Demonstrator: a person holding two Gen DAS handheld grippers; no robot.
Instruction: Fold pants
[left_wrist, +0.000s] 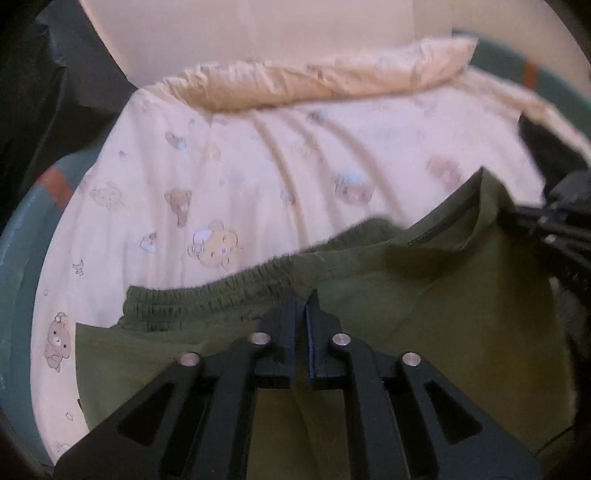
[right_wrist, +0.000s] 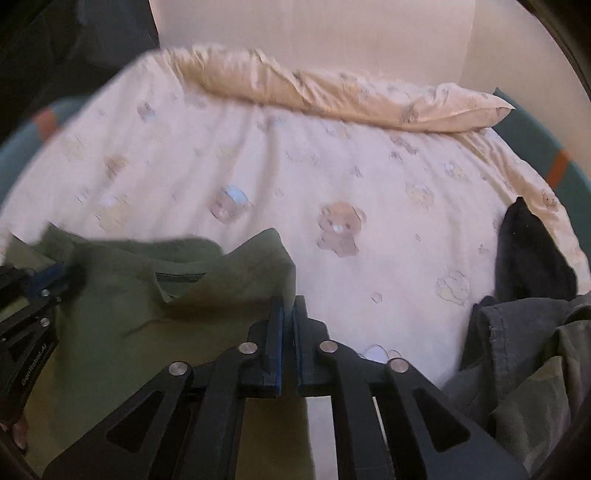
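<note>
Pants (left_wrist: 369, 295) waistband is spread crosswise just beyond both fingertips; left gripper (left_wrist: 306, 310) and right gripper (right_wrist: 288, 314) are slightly parted, fabric apparently released.

Soft, warm, fairly dim light; both fisheye views curve strongly with dark vignetted corners. Motion blur smears the bear-print sheet (right_wrist: 332, 177) and olive pants (left_wrist: 406, 295), which shade the bedding beneath
</note>
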